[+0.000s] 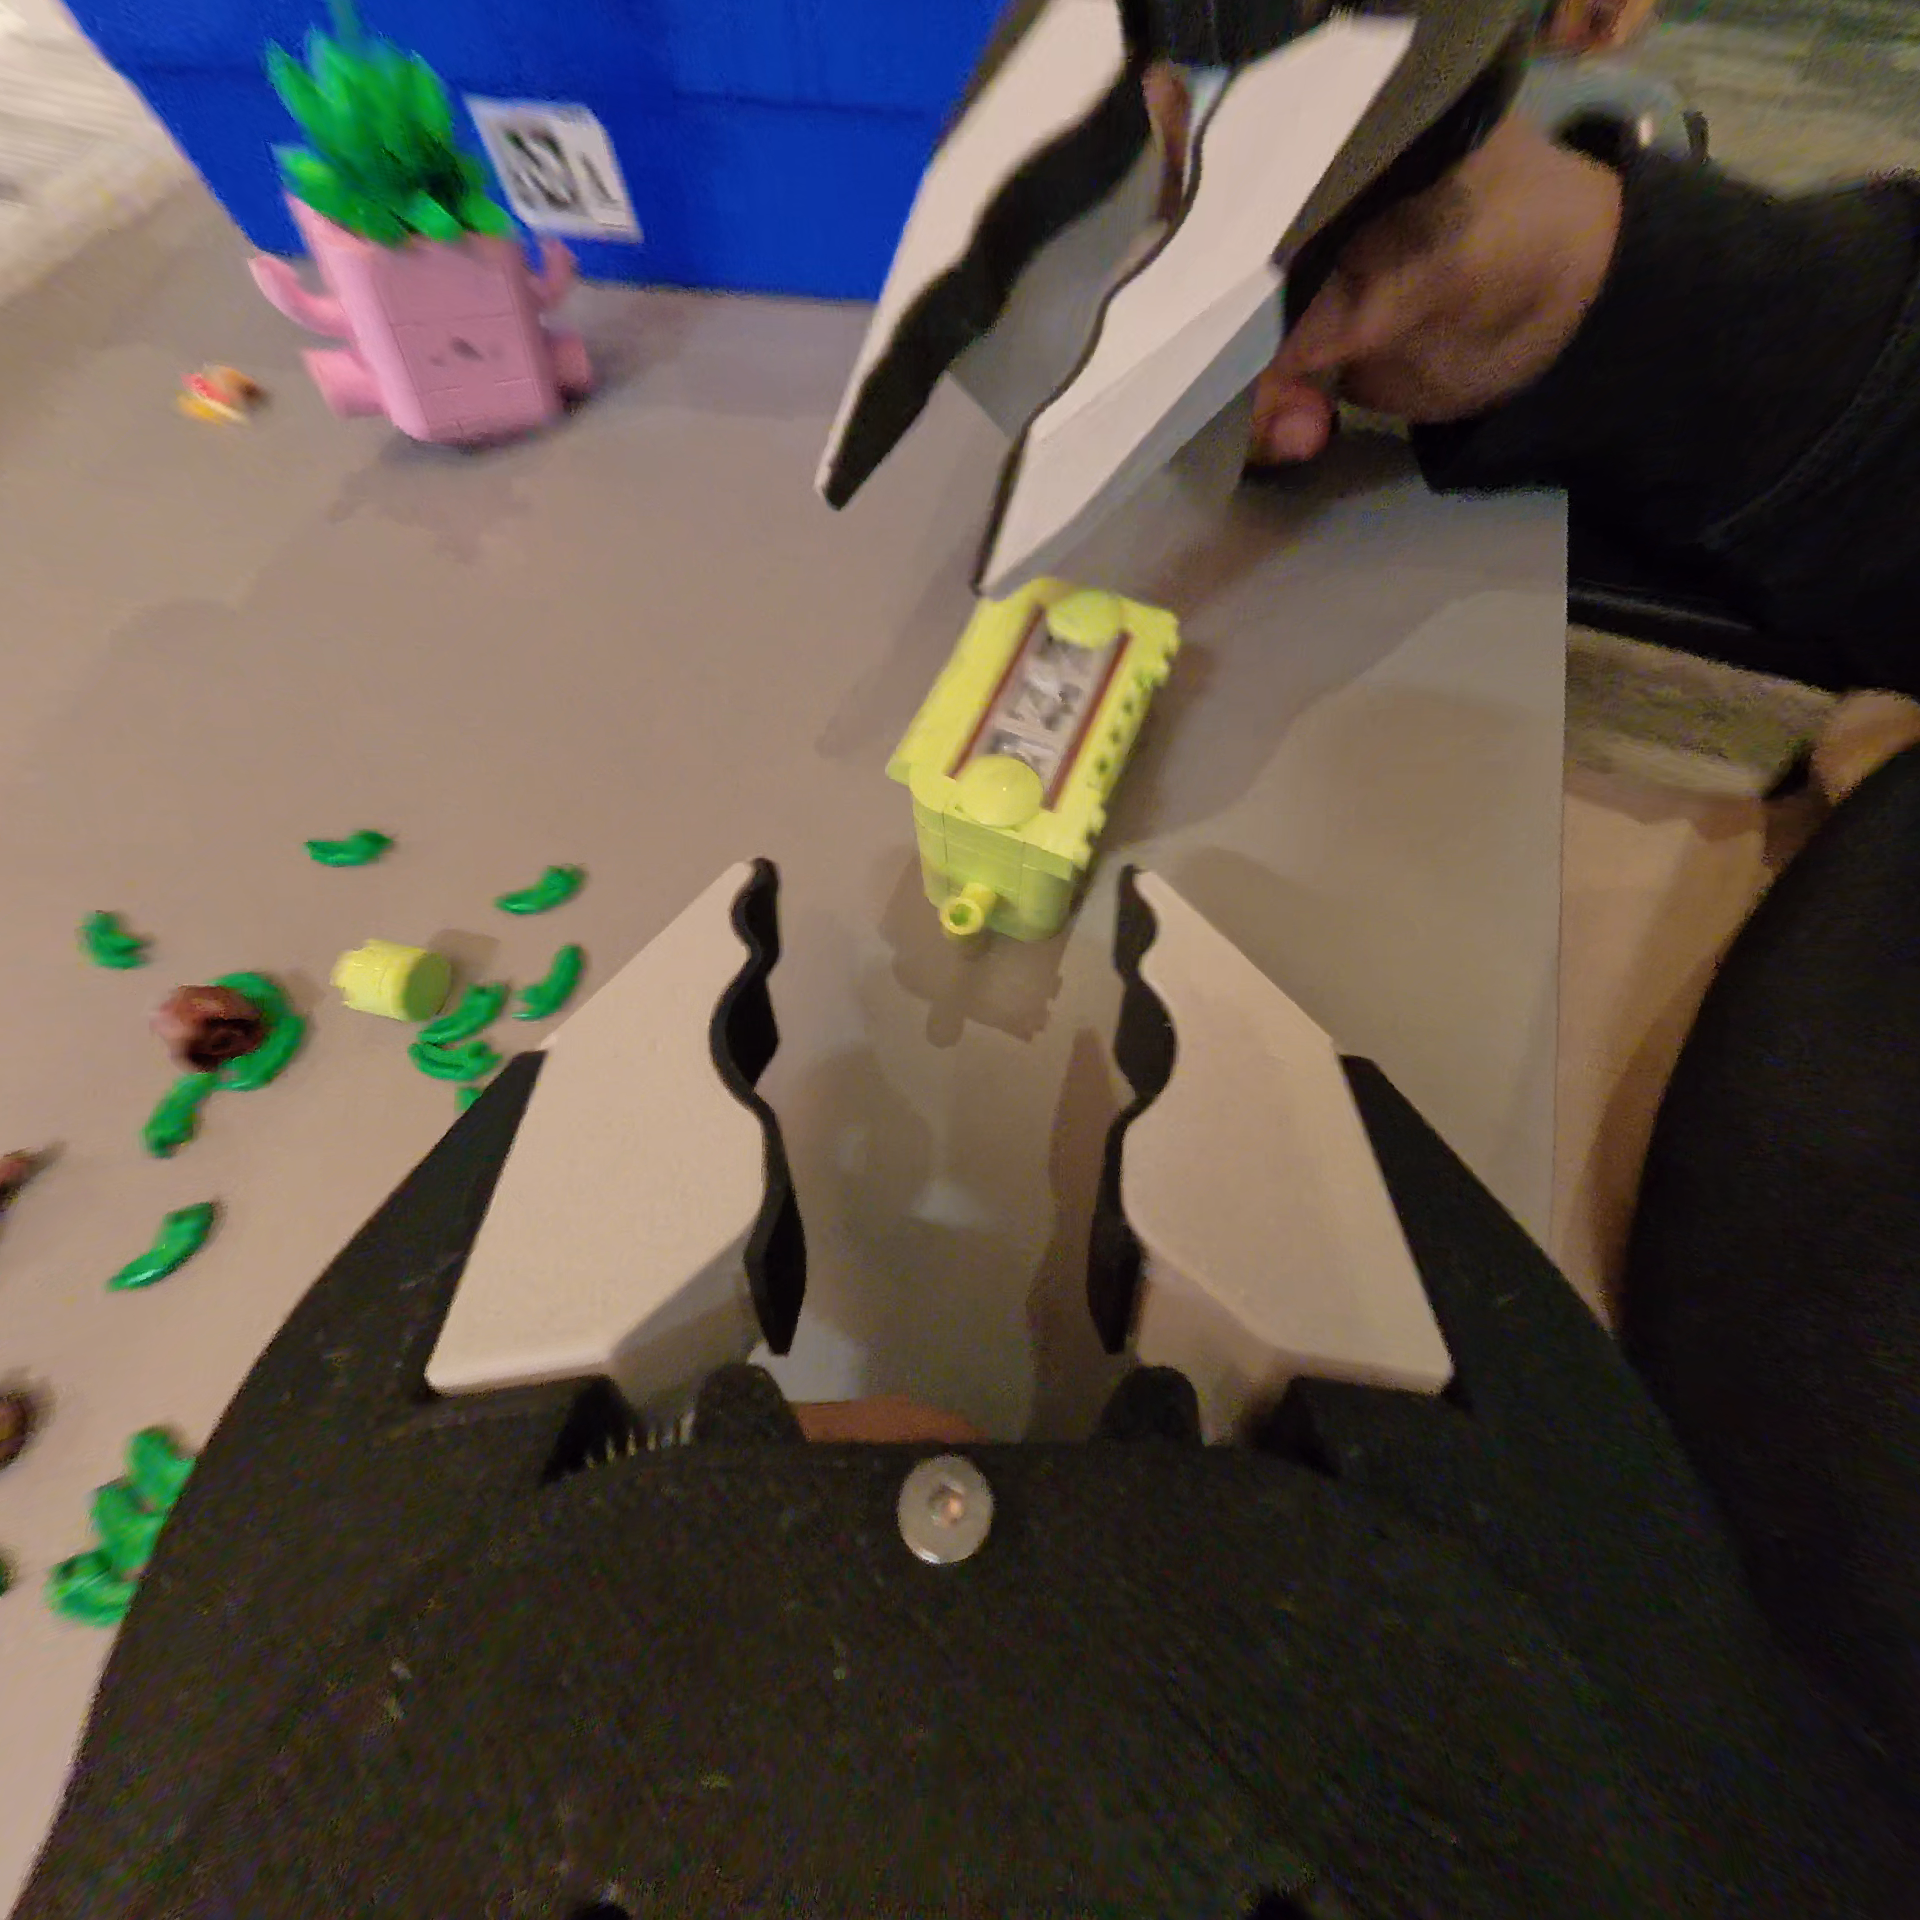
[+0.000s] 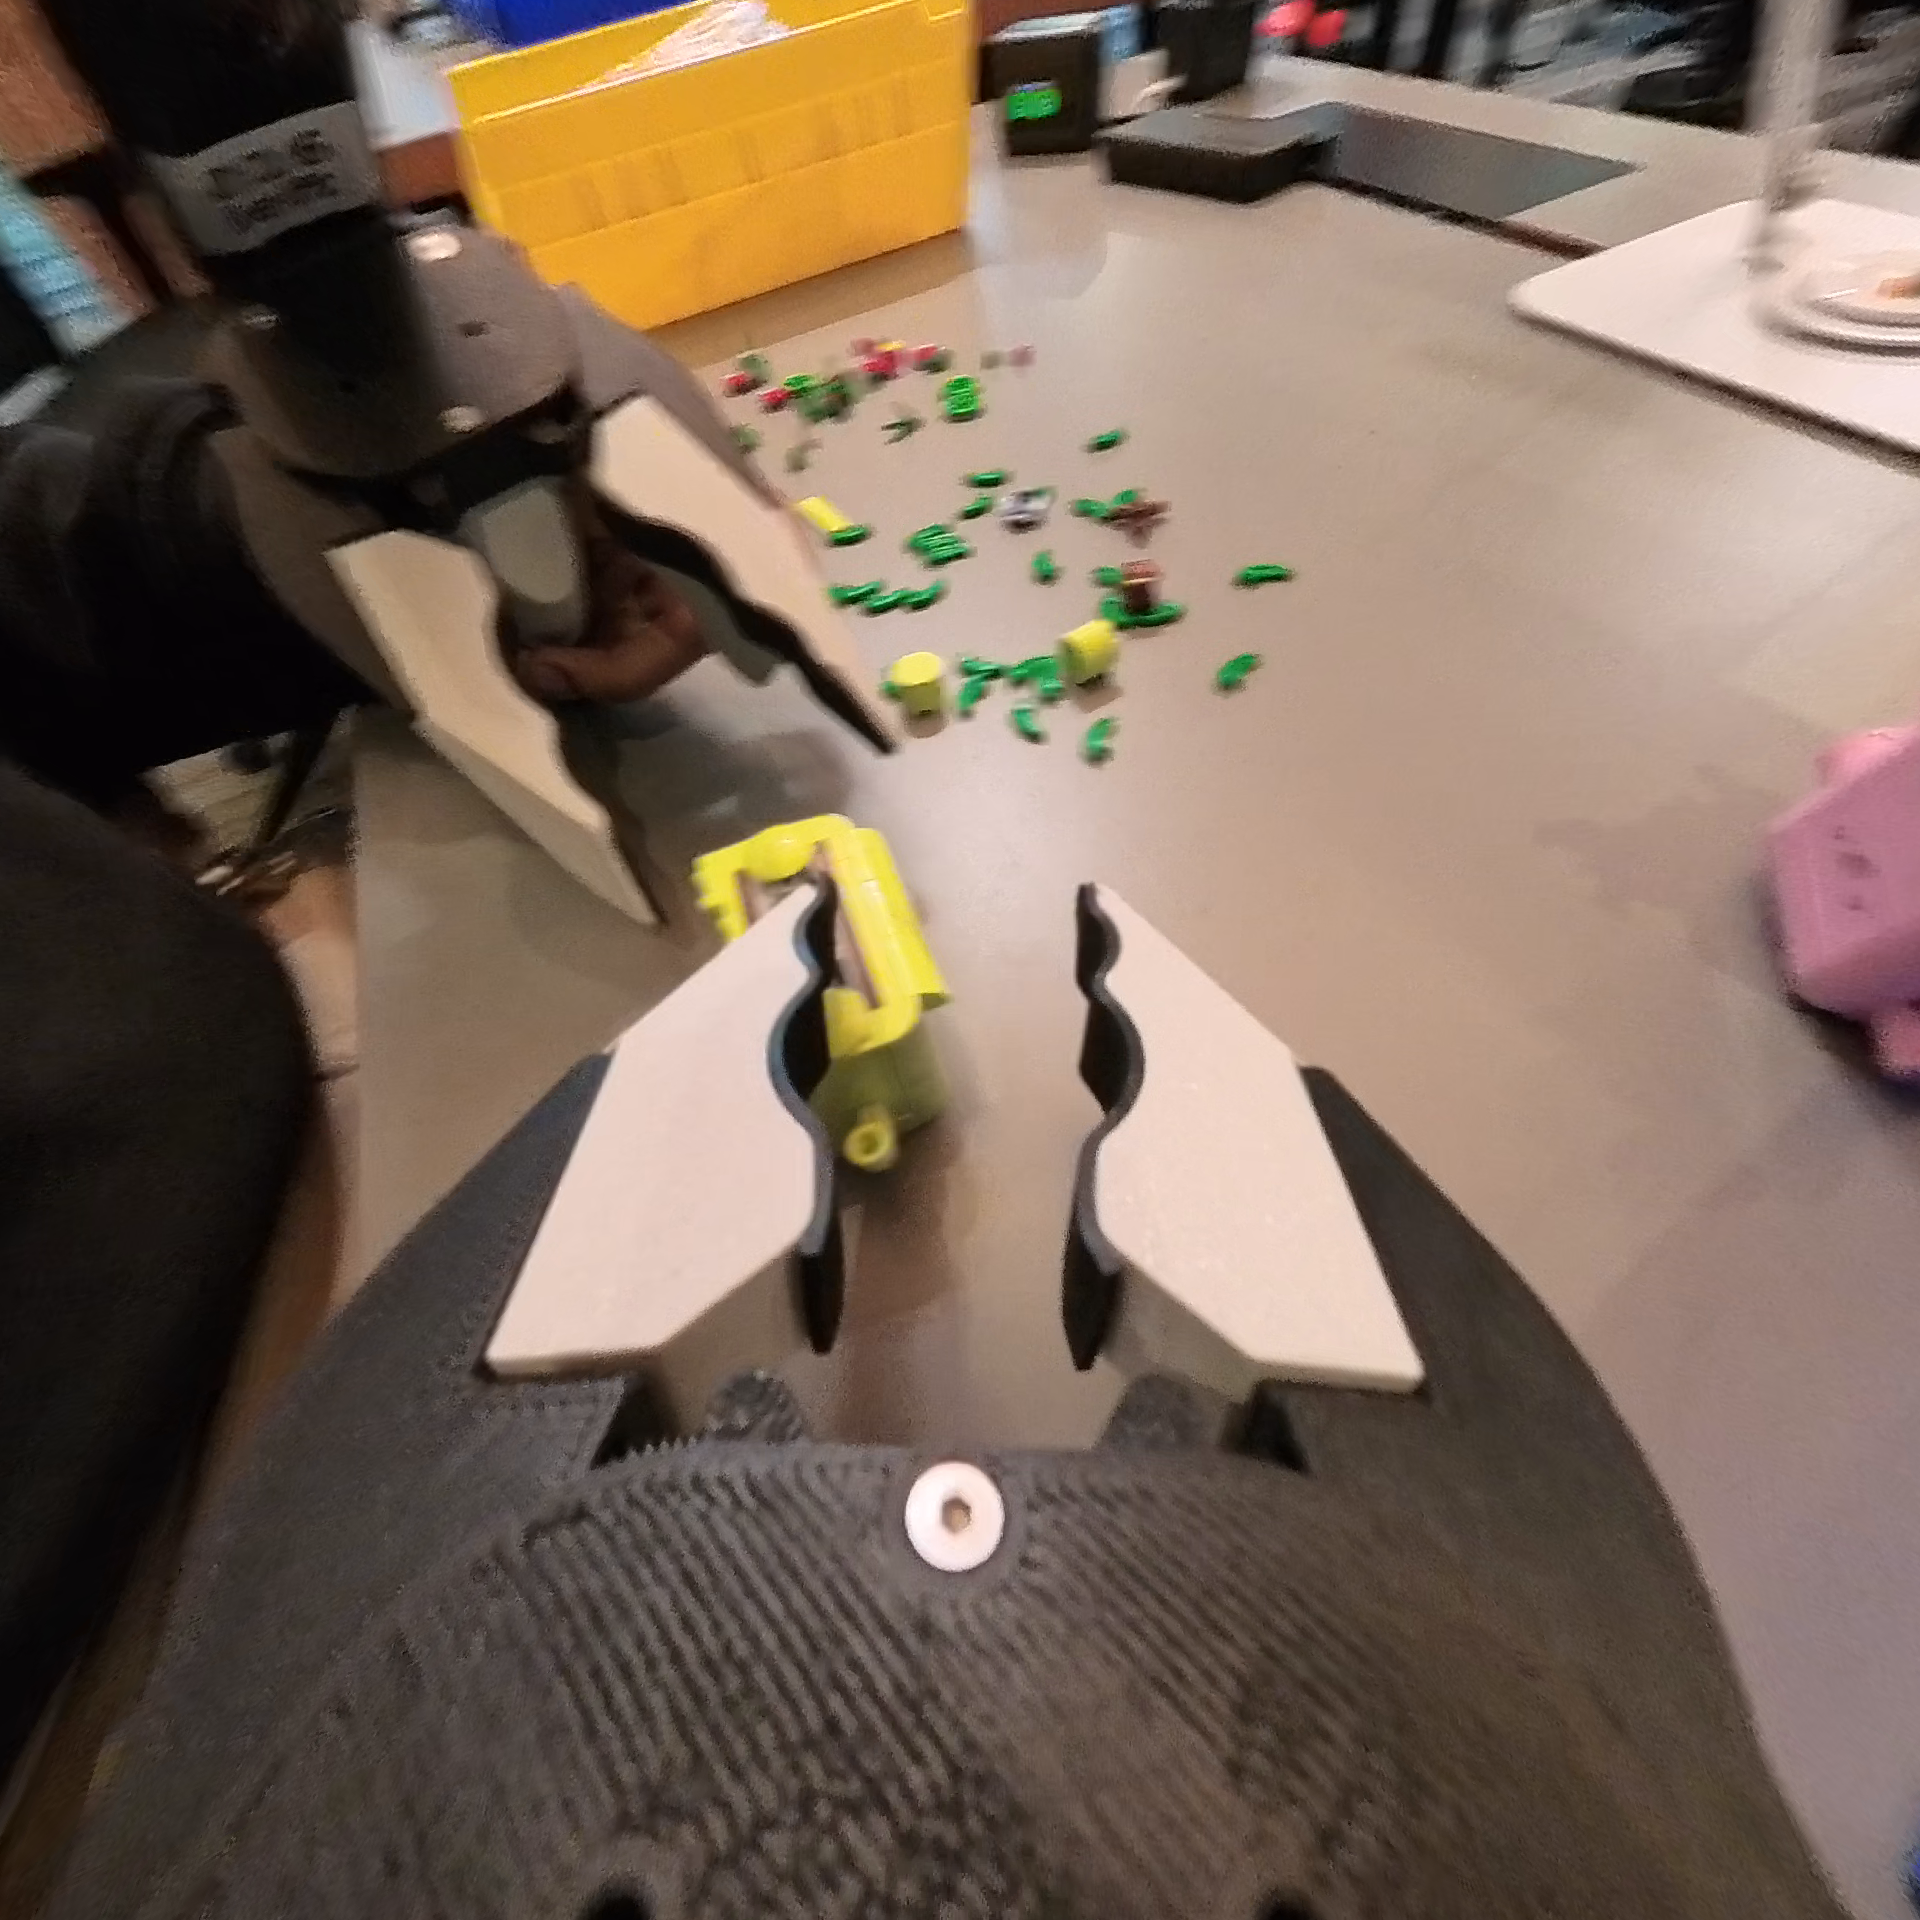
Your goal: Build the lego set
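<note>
A lime-yellow lego block [image 1: 1029, 758] with a brown-framed top and a peg on its near end lies on the grey table [image 1: 623, 644]. My left gripper [image 1: 948, 883] is open and empty, its fingertips just short of the block's near end. My right gripper [image 1: 909, 535] shows opposite, open, one fingertip right at the block's far end. In the right wrist view my right gripper [image 2: 956, 894] is open and empty, and its left finger covers part of the block [image 2: 883, 977]. The left gripper [image 2: 764, 831] shows at the upper left, open.
A pink lego pot with green leaves [image 1: 436, 332] stands at the back left, and shows again [image 2: 1849, 914]. Several green leaf pieces [image 1: 468, 1029], a lime cylinder [image 1: 393, 979] and a brown flower [image 1: 213, 1023] are scattered. Blue bin [image 1: 727, 125], yellow bin [image 2: 727, 156], white tray [image 2: 1714, 312]. Table edge [image 1: 1564, 831] is close right. My hands' fingertips stand some 7 centimeters from each other.
</note>
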`<move>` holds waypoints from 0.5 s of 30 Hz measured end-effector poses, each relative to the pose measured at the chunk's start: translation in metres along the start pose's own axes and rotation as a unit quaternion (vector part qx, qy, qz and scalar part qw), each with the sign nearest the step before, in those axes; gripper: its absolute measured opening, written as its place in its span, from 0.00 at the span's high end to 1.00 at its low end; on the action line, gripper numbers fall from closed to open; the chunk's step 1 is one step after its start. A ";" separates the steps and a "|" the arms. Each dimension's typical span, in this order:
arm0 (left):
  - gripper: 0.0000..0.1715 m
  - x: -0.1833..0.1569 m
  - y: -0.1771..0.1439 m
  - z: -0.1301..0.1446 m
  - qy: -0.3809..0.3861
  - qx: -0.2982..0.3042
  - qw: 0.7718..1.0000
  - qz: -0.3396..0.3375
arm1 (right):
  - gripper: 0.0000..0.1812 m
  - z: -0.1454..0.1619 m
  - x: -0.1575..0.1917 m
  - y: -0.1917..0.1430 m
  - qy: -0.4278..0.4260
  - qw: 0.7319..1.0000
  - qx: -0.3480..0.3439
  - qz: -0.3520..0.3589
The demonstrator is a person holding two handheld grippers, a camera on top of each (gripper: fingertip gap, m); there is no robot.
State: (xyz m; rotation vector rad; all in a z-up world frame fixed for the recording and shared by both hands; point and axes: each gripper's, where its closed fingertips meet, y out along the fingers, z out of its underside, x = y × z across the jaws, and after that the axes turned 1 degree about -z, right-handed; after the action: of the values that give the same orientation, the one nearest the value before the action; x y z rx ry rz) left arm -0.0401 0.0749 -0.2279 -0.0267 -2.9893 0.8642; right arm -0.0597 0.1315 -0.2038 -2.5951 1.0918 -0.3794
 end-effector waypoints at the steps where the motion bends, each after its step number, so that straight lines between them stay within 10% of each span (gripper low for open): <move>1: 0.67 0.011 -0.008 -0.012 -0.005 -0.029 0.999 -0.030 | 0.79 -0.008 -0.013 -0.003 -0.001 0.999 -0.017 0.047; 7: 0.77 0.143 -0.103 -0.143 -0.110 -0.208 0.953 -0.192 | 0.86 -0.150 -0.058 -0.037 -0.109 0.950 -0.176 0.232; 11: 0.63 0.236 -0.084 -0.189 -0.100 -0.186 0.943 -0.258 | 0.88 -0.245 -0.103 -0.016 -0.134 0.920 -0.237 0.281; 15: 0.57 0.350 -0.050 -0.195 -0.056 -0.105 0.888 -0.444 | 0.77 -0.270 -0.198 0.033 -0.055 0.906 -0.198 0.371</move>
State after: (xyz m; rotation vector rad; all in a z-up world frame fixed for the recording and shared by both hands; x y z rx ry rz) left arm -0.3840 0.1454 -0.0281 1.2937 -2.6495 0.4165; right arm -0.3102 0.2071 0.0081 -2.2065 2.1524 0.1884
